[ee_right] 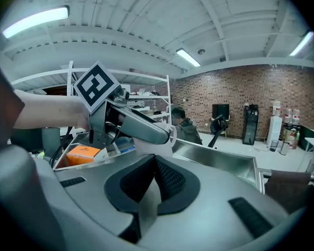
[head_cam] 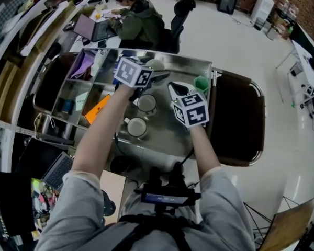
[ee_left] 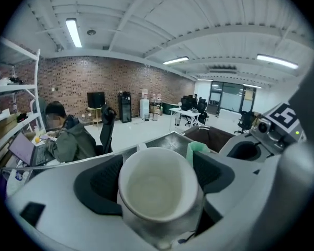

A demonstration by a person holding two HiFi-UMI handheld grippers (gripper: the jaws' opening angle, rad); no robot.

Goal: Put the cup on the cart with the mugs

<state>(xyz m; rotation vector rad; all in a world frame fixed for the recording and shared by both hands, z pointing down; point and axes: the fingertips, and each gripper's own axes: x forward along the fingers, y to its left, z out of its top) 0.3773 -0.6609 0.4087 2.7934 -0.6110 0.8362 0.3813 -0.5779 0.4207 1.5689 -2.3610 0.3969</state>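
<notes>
Left gripper view: left gripper [ee_left: 157, 178], spread wide, clamps the white cup [ee_left: 154, 192]. Lower it upright onto bare cart [head_cam: 170, 137] beside the mugs [head_cam: 137, 126]. The right gripper [ee_right: 154, 163] is closed and empty.

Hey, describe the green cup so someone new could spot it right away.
Find the steel cart at the middle of the head view. The cup stands at its right rim, near the far corner. It alone is green; the mugs nearby are white.

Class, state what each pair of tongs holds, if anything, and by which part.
The left tongs grip the white cup by its side walls, below the rim. The right tongs hold nothing.
</notes>
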